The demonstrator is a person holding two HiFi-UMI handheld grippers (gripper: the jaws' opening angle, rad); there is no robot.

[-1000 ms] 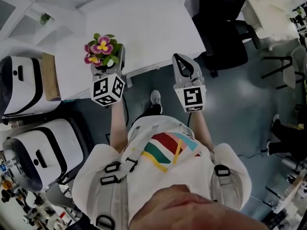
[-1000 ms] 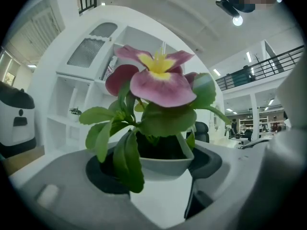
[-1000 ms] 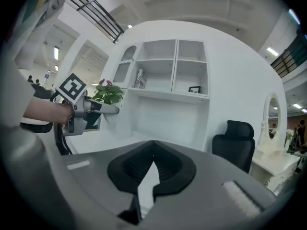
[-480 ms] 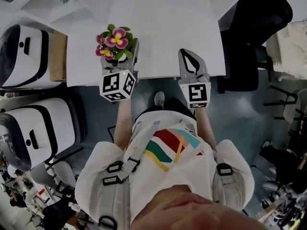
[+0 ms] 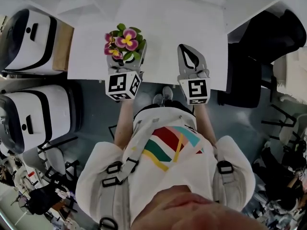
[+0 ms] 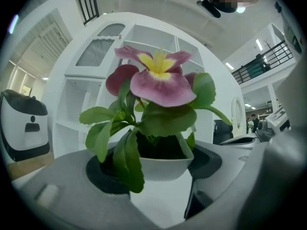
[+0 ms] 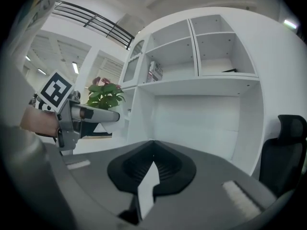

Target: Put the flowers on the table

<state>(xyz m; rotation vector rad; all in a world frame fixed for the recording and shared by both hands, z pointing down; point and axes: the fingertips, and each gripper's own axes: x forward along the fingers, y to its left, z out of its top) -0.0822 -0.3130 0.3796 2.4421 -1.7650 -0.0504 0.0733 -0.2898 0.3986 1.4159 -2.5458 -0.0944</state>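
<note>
A small white pot [image 6: 160, 166] of pink and yellow flowers [image 5: 123, 41] with green leaves stands upright between the jaws of my left gripper [image 5: 125, 56], which is shut on it. In the head view the pot hangs over the front left part of the white table [image 5: 172, 18]; I cannot tell whether it touches the top. My right gripper [image 5: 188, 51] is beside it to the right, over the table's front edge, its jaws closed together with nothing in them. In the right gripper view, the jaws of my right gripper [image 7: 152, 150] meet, and the flowers [image 7: 103, 96] show at the left.
Two white pod-shaped machines [image 5: 26, 30] [image 5: 33, 123] stand left of the table, with a wooden panel [image 5: 62, 47] by the table's left end. A black office chair [image 5: 268, 32] is at the right. White shelves [image 7: 206, 56] rise behind the table.
The person has stepped up to the table and turned square to it. Both grippers have moved forward over its front edge, the left one still holding the flower pot.
</note>
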